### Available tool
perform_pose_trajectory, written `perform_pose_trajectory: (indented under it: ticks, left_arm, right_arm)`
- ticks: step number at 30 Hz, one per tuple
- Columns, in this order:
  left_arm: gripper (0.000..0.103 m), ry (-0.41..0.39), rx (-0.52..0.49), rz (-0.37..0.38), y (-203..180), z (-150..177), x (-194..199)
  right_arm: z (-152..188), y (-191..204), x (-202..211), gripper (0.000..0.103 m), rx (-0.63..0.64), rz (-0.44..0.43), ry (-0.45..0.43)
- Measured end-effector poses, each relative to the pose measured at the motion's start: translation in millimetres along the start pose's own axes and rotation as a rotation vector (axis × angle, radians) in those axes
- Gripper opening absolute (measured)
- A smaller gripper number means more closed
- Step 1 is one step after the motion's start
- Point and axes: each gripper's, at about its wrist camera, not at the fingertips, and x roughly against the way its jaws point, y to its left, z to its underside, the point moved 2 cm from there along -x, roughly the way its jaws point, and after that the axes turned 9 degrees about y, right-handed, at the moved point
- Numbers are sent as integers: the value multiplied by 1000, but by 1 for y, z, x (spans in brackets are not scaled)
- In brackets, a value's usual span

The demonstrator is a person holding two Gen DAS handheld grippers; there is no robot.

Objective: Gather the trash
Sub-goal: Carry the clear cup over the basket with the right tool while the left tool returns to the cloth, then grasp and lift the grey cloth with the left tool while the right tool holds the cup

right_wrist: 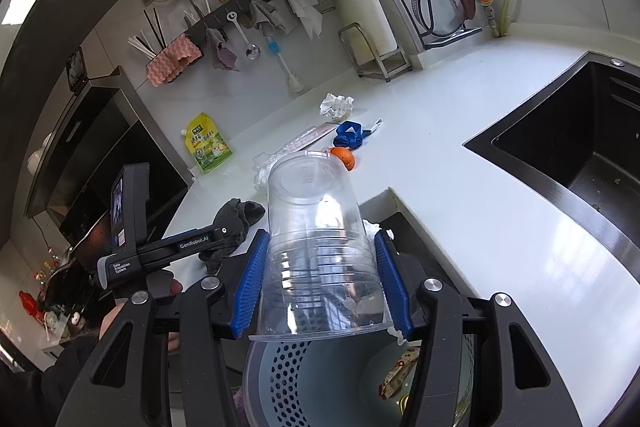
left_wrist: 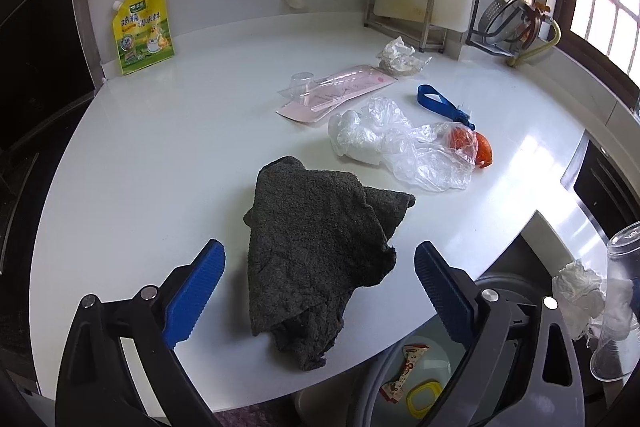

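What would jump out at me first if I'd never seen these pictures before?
Probably the clear plastic cup, clamped between the blue pads of the right hand-held gripper and held above a perforated bin that already holds a wrapper. Next, the dark grey cloth crumpled on the white counter just ahead of the open left hand-held gripper. Behind it lie crumpled clear plastic bags beside an orange scrap.

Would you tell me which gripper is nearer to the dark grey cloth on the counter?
The left. The left gripper hovers open with the dark grey cloth between its fingers, while the right gripper is off beside it, over the bin, clamping a clear plastic cup.
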Motion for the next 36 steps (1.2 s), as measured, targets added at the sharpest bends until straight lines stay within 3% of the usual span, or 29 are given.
perform_pose_trajectory:
  ticks: [7,10,12,16,21,23,36]
  left_arm:
    - [95,30,4,-29,-3,-7,-19]
    - [90,25,-5,-42,-4,-9,-21]
    - [75,33,-12,-44,-5,-9,-23]
    - [68,31,-18,-42,-6,-9,-23]
    - [36,27,-28,-11,-9,-7,-15]
    - [30,23,-31,4,-10,-5,-9]
    - [27,-63,-152,110,-44,51,70]
  right_arm:
    - [-2,-2,-7,52,-4,3,14]
    - [-1,-4,-9,52,-8,4,19]
    - [-1,-5,-10,52,-10,6,22]
    - [-1,-4,-10,52,-11,7,24]
    - [1,0,-9,52,-8,11,27]
    - [1,4,-8,52,-2,12,27]
    - [21,24,11,52,30,28,32]
